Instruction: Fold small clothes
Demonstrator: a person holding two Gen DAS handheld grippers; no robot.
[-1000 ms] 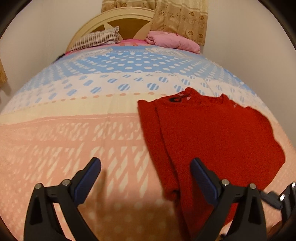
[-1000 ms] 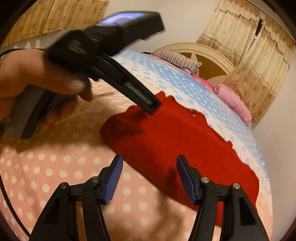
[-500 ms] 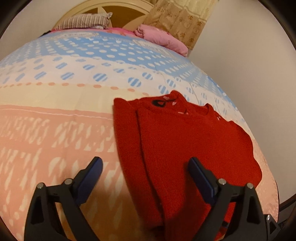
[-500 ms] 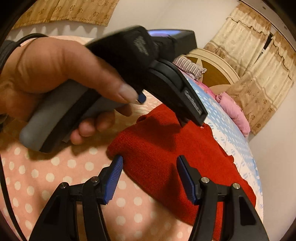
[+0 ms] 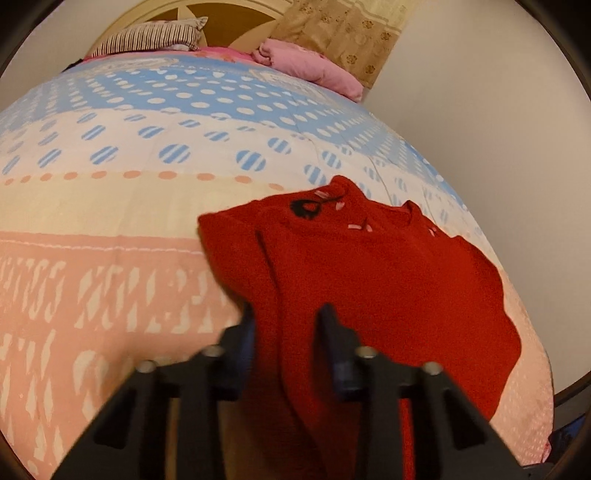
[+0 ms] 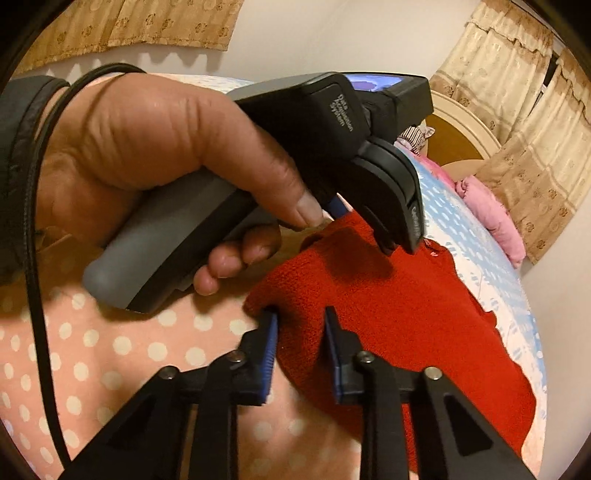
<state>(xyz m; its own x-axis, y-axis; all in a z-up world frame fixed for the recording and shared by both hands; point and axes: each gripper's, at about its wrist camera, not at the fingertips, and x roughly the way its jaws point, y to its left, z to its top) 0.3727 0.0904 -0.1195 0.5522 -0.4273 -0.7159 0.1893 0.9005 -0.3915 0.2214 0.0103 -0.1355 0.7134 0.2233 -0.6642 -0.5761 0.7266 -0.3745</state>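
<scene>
A red knitted sweater (image 5: 388,288) lies on the patterned bed cover (image 5: 110,206), sleeve folded in, neckline away from me. My left gripper (image 5: 288,332) is over the sweater's near left edge. Its jaws are closing, and a ridge of red cloth fills the gap between the pads. In the right wrist view the sweater (image 6: 406,314) runs off to the right. My right gripper (image 6: 301,332) is at its near corner, jaws closing with the red cloth bunched between the blue pads. A hand (image 6: 147,147) holds the left gripper (image 6: 399,243) just beyond, tips down on the same edge.
A striped pillow (image 5: 147,37) and a folded pink blanket (image 5: 310,66) lie by the headboard (image 5: 236,22) at the far end. Beige curtains (image 6: 517,110) hang behind. A wall runs close along the bed's right side. A black cable (image 6: 37,221) hangs from the wrist.
Both grippers' jaws went from wide to narrow around the sweater's near edge. The left gripper slid right over the sweater's left side and tipped down. The hand came closer in the right view.
</scene>
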